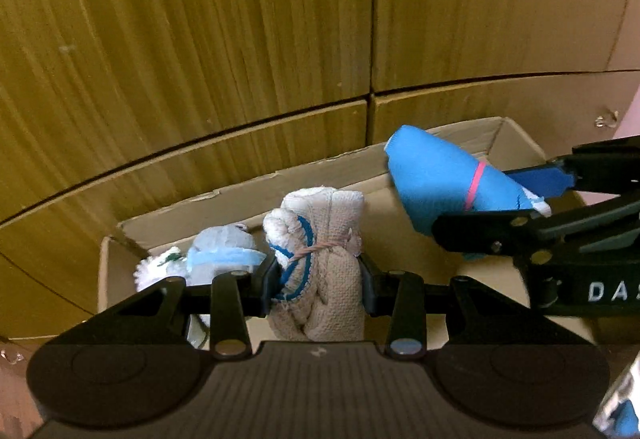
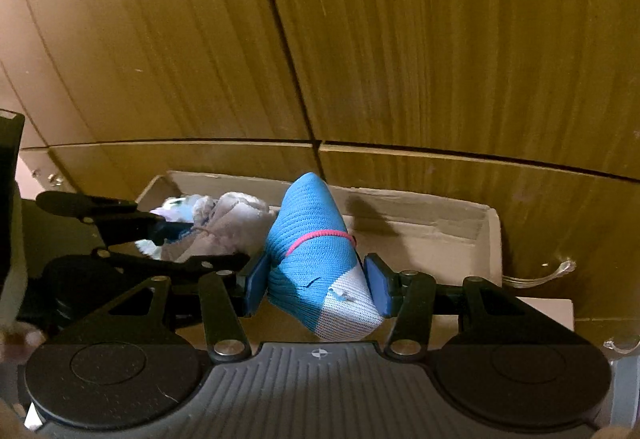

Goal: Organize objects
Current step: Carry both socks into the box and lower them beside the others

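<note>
My left gripper [image 1: 318, 275] is shut on a beige rolled sock bundle [image 1: 324, 239] tied with a blue band and a pink rubber band, held over an open cardboard box [image 1: 248, 195]. My right gripper [image 2: 316, 279] is shut on a blue rolled sock bundle [image 2: 312, 239] with a pink rubber band and a white tip, also over the box [image 2: 440, 223]. In the left wrist view the blue bundle [image 1: 436, 179] and right gripper [image 1: 532, 211] show at the right. In the right wrist view the beige bundle [image 2: 236, 223] and left gripper [image 2: 168, 239] show at the left.
A pale blue-and-white sock bundle [image 1: 216, 255] and a white fluffy one [image 1: 152, 269] lie inside the box at its left end. Wooden cabinet doors [image 1: 240, 19] stand right behind the box. A metal handle [image 2: 556, 271] is at the right.
</note>
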The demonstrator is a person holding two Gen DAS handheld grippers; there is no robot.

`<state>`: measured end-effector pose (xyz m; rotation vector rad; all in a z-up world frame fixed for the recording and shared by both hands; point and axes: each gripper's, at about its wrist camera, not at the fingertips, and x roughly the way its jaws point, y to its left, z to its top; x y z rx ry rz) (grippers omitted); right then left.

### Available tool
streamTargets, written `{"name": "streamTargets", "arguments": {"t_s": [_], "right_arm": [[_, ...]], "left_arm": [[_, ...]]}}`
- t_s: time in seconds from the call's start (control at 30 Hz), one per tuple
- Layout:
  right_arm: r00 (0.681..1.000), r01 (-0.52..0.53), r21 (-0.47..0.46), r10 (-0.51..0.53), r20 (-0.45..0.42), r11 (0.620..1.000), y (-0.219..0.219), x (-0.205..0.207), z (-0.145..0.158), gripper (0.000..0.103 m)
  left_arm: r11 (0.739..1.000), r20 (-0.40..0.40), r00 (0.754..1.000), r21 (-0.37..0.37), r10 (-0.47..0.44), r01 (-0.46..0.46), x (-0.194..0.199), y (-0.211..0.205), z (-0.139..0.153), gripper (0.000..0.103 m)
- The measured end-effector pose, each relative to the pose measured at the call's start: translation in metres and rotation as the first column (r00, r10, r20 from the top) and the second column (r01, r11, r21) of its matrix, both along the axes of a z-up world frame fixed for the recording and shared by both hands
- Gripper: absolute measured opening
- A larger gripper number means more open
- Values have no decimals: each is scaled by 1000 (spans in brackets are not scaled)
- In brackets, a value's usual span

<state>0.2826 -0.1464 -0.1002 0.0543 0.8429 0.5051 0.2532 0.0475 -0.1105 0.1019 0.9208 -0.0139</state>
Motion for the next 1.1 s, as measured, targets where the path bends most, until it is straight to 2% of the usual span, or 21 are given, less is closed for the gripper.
{"name": "streamTargets", "arguments": {"t_s": [0.37,0.47,0.5,0.53,0.6,0.7,0.8,0.9,1.1], "right_arm": [[998,22,-17,-23,-58,1000,7,24,-26,58],[998,20,-20,-21,-64,1000,7,24,-28,58],[998,23,-15,-23,-66,1000,5,22,-28,58],[997,26,-6,-26,-72,1000,4,23,-29,58],[997,28,6,-27,-78,1000,2,23,-29,58],[996,24,2,-24,-81,1000,5,25,-30,58],[996,19,2,-18,-84,1000,9,25,-28,58],[996,5,-6,-5,-87,1000,28,32,-31,57],[997,-5,-26,3,-82,1000,56,34,-33,58]], "left_arm": [[1000,1,1000,26,7,-7,9,12,-23,40],[999,11,1000,33,1,-1,5,13,-25,52],[1000,5,1000,20,-17,17,4,13,-26,64],[999,2,999,11,-33,33,3,12,-26,71],[998,25,998,41,-51,50,-2,8,-24,77],[990,34,995,107,-97,93,-12,2,-19,93],[975,41,991,190,-128,119,-22,5,-14,94],[981,49,993,172,-103,93,-26,24,-7,95],[990,59,997,137,-51,43,-35,23,2,96]]}}
